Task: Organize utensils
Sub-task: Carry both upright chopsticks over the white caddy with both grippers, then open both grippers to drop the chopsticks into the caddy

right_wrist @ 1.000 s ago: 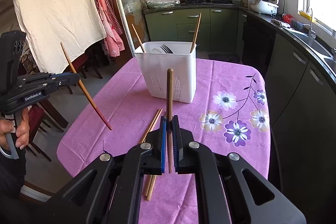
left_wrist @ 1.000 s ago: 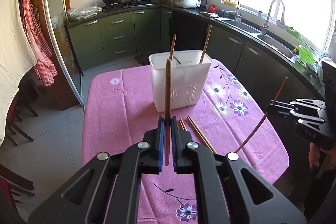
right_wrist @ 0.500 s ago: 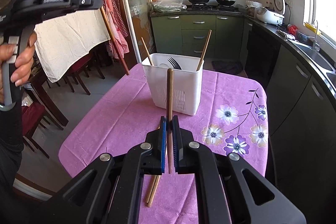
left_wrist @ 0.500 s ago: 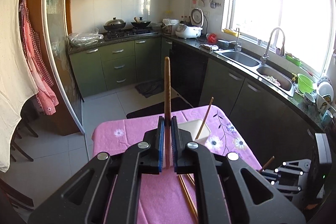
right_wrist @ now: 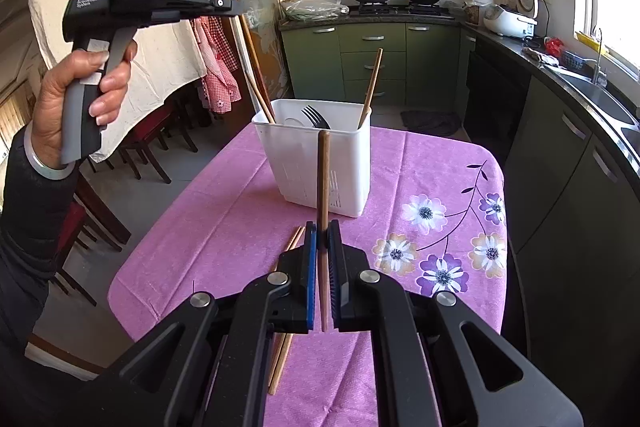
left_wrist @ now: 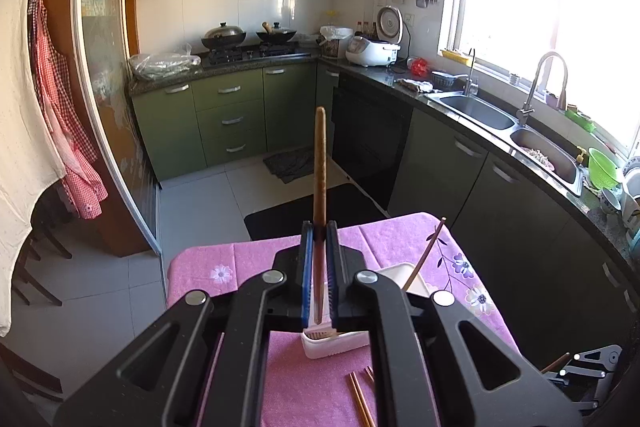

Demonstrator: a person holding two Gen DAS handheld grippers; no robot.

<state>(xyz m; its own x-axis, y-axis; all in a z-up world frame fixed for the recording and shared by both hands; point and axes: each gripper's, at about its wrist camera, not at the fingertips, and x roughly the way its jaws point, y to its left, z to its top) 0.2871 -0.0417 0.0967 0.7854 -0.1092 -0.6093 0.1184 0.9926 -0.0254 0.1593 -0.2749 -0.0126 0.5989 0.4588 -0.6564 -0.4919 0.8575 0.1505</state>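
Within 1 second the left gripper (left_wrist: 320, 231) had risen from table height to directly above the white holder (right_wrist: 316, 163), jaws closed on 1 chopstick (left_wrist: 320, 163); its lower tip seemed to be entering the holder; the right gripper (right_wrist: 323, 231) held level, clamped on another chopstick (right_wrist: 323, 179); 2 chopsticks (right_wrist: 286, 307) lay on the tablecloth (right_wrist: 224, 211).

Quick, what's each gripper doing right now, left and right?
Left gripper: closed on a brown chopstick, raised over the white utensil holder.
Right gripper: closed on another brown chopstick, pointing toward the holder.
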